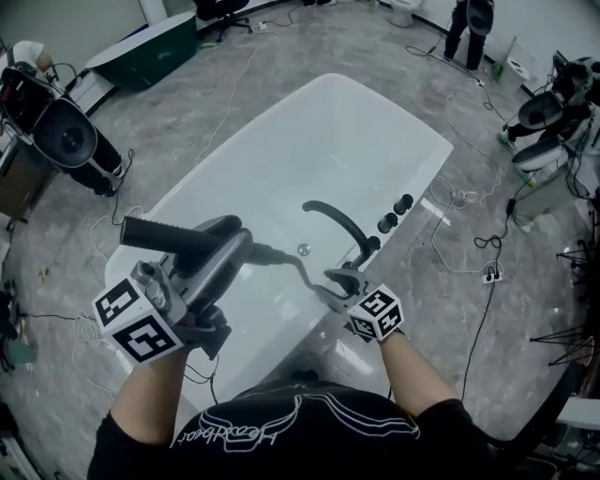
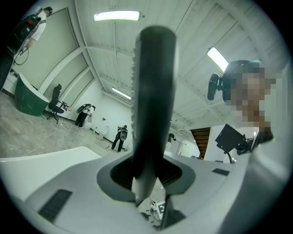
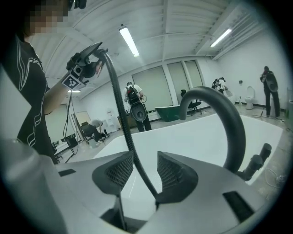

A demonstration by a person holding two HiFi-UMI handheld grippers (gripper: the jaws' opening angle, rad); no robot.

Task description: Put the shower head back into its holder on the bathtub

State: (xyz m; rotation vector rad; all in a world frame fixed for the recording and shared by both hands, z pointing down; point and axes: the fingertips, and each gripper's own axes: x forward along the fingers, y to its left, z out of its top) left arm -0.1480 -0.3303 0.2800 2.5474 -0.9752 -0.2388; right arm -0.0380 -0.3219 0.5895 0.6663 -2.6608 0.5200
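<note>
A person leaned over a white bathtub, working two grippers, one in each hand. The left gripper, at the lower left of the head view, was clamped on the one black shower head, held over the tub's near end. In the left gripper view the handle rose up the middle of the frame, blocking what lay behind it, and its lower end vanished between the jaws. No view showed the spray face.

The right gripper, at lower centre right beside the tub's rim, had its jaws wide apart. The single ribbed hose ran down between the pads, which were not closed on it, and its lower end was cut off behind the gripper body.

One curved black spout arched over the basin, with two black knobs on the rim to its right. The holder could not be picked out with certainty among the dark fittings at the spout's base. The arms covered the tub's near rim.

On the grey floor behind, one dark green tub stood at the upper left. One figure at the top right was cropped by the frame edge. Loose cables trailed at the right.
</note>
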